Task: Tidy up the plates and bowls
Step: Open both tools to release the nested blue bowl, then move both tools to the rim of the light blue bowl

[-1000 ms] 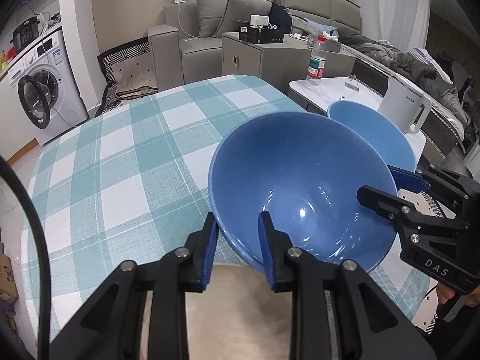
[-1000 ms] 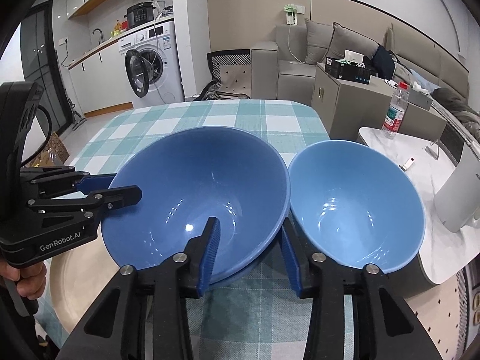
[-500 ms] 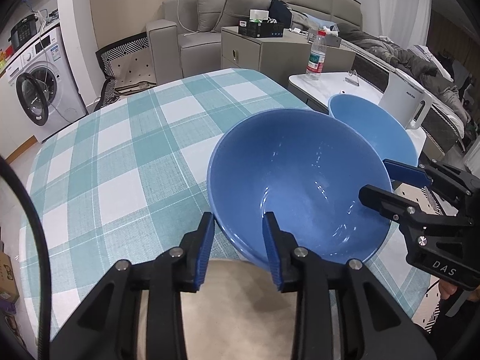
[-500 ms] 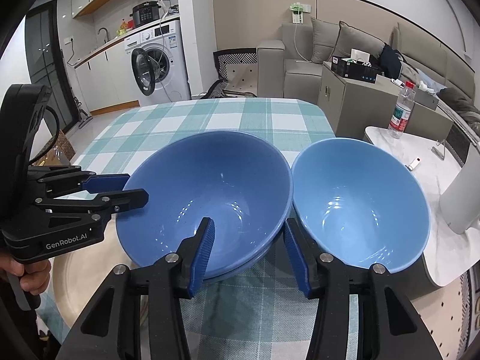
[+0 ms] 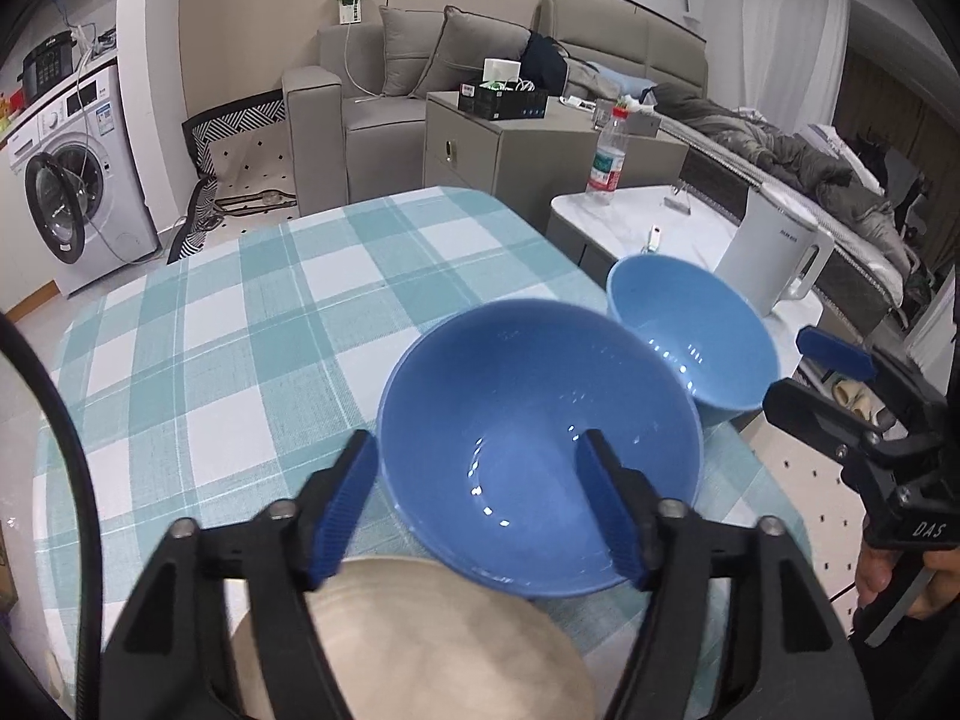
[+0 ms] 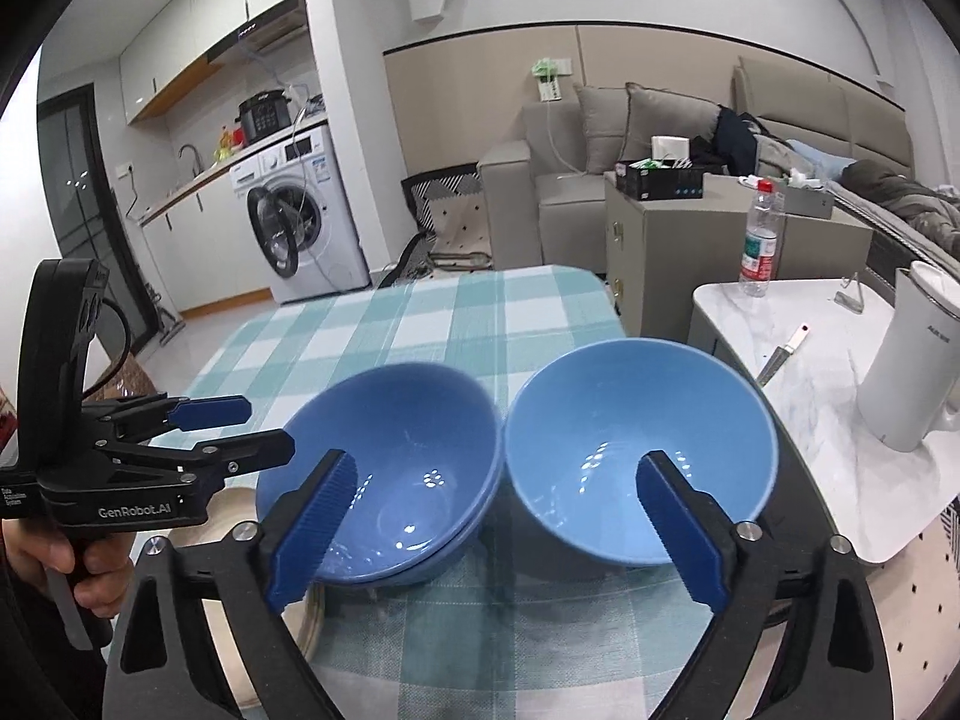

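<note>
Two stacked darker blue bowls (image 5: 540,444) (image 6: 390,468) rest on the checked tablecloth, partly over a beige plate (image 5: 414,642) (image 6: 222,510). A lighter blue bowl (image 5: 696,336) (image 6: 636,450) stands just to their right near the table edge. My left gripper (image 5: 477,498) is open and empty, its fingers either side of the stacked bowls' near rim, apart from it. My right gripper (image 6: 498,534) is open and empty, above and behind the gap between the bowls. Each gripper shows in the other's view, the left (image 6: 252,426) and the right (image 5: 816,372).
The table (image 5: 240,324) with teal checked cloth stretches away to the left and back. A white side table (image 6: 840,360) at the right carries a white kettle (image 6: 918,360), a water bottle (image 6: 759,240) and small items. Sofa, cabinet and washing machine stand beyond.
Both grippers have opened wide and pulled back and up. The left let go of the dark bowl's rim; the bowl now rests in the other dark bowl on the table.
</note>
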